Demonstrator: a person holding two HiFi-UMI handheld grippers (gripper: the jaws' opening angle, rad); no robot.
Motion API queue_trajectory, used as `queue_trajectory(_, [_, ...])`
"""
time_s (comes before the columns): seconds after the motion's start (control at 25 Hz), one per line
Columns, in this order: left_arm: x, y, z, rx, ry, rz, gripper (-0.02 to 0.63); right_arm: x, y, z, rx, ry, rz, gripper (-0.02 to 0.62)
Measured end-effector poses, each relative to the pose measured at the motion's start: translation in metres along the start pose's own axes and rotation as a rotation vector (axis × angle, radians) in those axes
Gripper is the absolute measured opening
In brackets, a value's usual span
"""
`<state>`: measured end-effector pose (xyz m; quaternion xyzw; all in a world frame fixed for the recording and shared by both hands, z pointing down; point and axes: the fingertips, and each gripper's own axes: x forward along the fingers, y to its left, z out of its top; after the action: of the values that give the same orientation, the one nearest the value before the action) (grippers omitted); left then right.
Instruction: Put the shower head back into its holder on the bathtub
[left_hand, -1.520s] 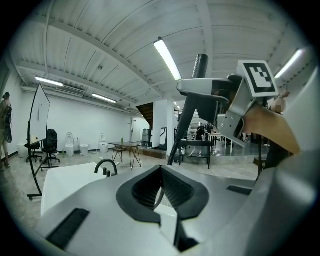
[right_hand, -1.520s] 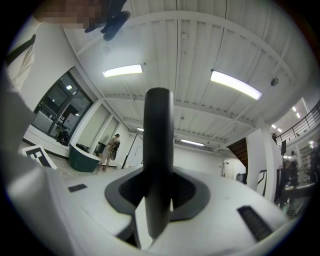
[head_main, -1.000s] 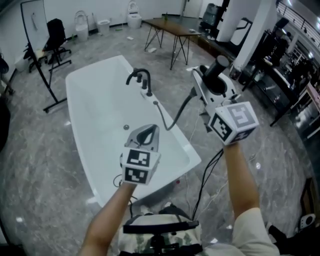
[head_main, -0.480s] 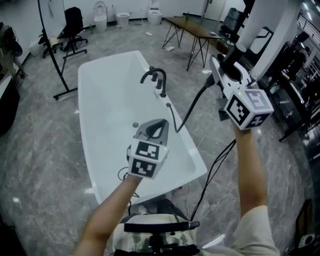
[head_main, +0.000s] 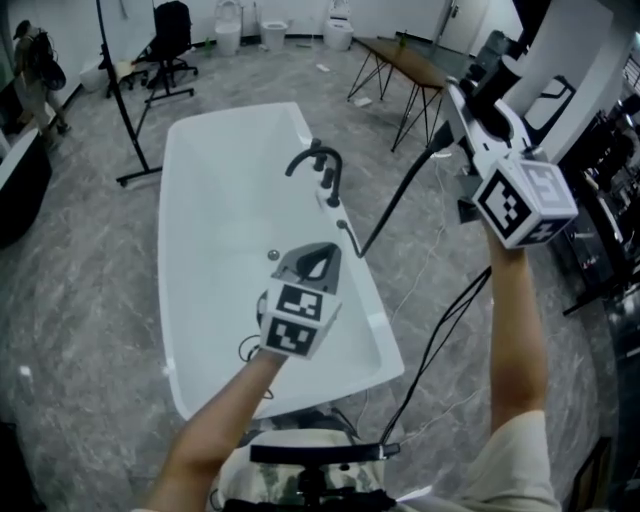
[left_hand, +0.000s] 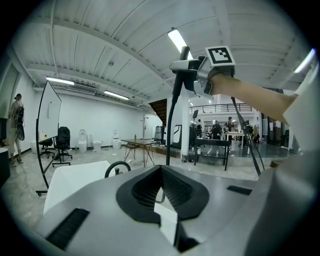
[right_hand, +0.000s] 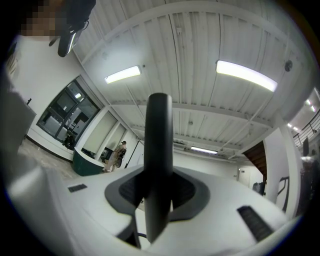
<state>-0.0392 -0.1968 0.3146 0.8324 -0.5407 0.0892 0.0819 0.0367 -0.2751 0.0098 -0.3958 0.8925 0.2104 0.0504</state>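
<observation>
White bathtub (head_main: 215, 190) sat on the grey floor. Only a small drain (head_main: 272, 256) showed on its bottom, no water visible. A black faucet (head_main: 318, 165) stood on the far right rim. A dark hose (head_main: 395, 200) ran from that rim up to the shower head (right_hand: 159, 150).

The shower head was not on the tub. It was up in the air at the right of the head view, well apart from the faucet. The right gripper (right_hand: 158, 195) had its jaws pinched on the dark handle, which crossed upright between them. The gripper was tipped upward toward the ceiling lights.

The left gripper (head_main: 310, 255) hung over the near half of the tub. Its jaws were pressed nearly together, with nothing between them and only a thin slit showing. It pointed toward the faucet.

A table (head_main: 400, 60), a chair (head_main: 170, 30) and toilets (head_main: 228, 35) stood in the background, with a person (head_main: 30, 60) at the far left.

Compared with a second ago:
- The right gripper sat higher and further right in the head view, still on the shower head.
- The hose ran longer and straighter off the rim.
- The left gripper stayed over the tub and had shifted slightly toward the faucet end.
- The tub sat more centred in the view.
</observation>
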Motion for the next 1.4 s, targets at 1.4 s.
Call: queue_trajectory(1.4, [0.093, 0.015, 0.017, -0.037, 0.020, 0.152, 0.008, 0.070, -0.056, -0.054, 0.043, -0.049, 0.140, 0.110])
